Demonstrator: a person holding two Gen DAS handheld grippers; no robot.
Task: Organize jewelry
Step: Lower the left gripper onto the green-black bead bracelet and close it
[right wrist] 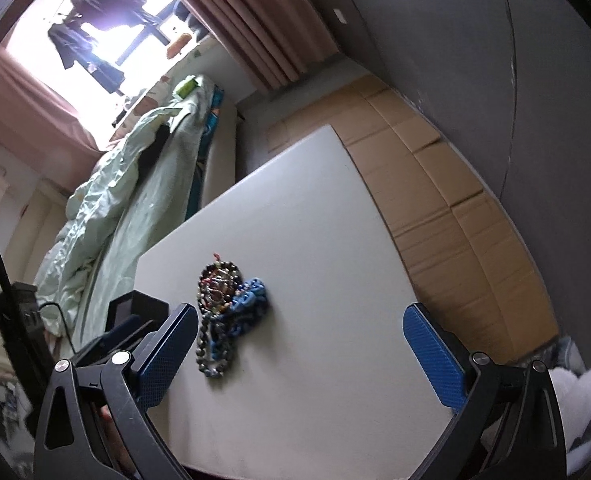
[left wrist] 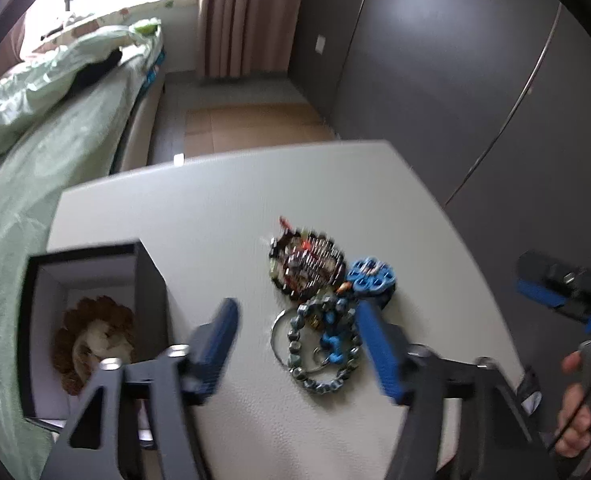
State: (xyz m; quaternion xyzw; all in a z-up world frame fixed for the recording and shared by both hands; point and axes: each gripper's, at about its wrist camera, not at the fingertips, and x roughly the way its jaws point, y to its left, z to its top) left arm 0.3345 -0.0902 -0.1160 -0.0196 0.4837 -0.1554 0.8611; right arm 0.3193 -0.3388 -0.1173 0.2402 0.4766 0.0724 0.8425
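Observation:
A pile of bead bracelets (left wrist: 315,300) lies on the white table (left wrist: 223,200): a dark multicolour one at the back, a blue flower piece (left wrist: 369,276) to its right, a grey-bead bracelet (left wrist: 323,380) with metal rings in front. My left gripper (left wrist: 299,344) is open and empty, just above the pile's near side. An open black box (left wrist: 91,320) at the left holds a brown beaded piece (left wrist: 95,340). The pile also shows in the right wrist view (right wrist: 225,308). My right gripper (right wrist: 299,352) is open and empty, to the right of the pile.
A bed with green bedding (left wrist: 35,140) runs along the table's left side. Grey wardrobe doors (left wrist: 455,80) stand to the right. Flattened cardboard (right wrist: 447,208) covers the floor beyond the table. The right gripper and the hand holding it show at the left wrist view's right edge (left wrist: 555,292).

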